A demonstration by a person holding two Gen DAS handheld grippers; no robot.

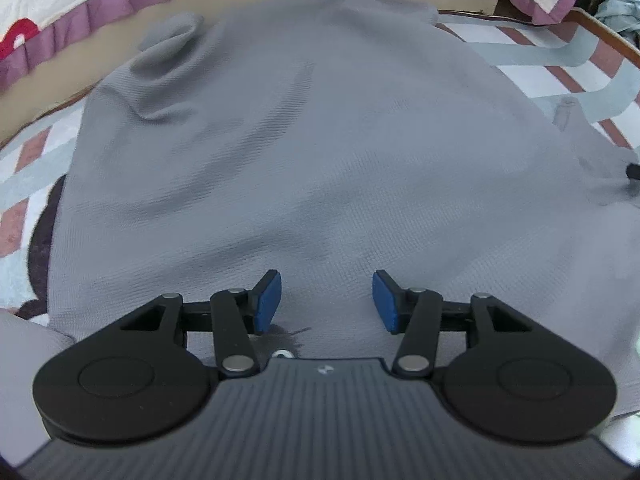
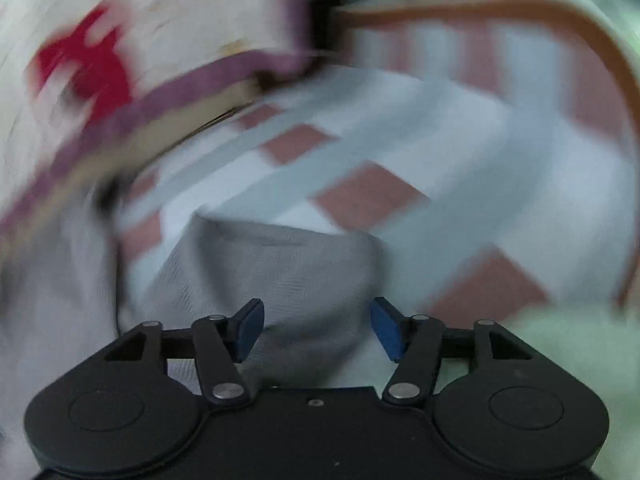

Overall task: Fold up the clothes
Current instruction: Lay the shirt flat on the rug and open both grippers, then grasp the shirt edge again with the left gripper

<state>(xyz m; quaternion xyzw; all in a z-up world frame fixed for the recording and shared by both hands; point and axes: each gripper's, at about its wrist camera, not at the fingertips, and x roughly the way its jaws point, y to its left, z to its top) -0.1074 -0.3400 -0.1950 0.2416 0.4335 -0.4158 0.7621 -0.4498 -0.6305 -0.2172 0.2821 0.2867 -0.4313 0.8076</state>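
The grey knit garment (image 1: 304, 152) lay spread on the checked sheet (image 1: 568, 76), filling the frame's centre; the left gripper (image 1: 326, 300) stood wide open above its lower edge, holding nothing; the right gripper (image 2: 317, 330), also open, framed a grey sleeve (image 2: 280, 264) without pinching it.

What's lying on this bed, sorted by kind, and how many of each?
Grey garment: 1
Checked bedsheet: 1
White quilt with purple frill: 1
Handheld grippers, left and right, both open: 2
Total: 5
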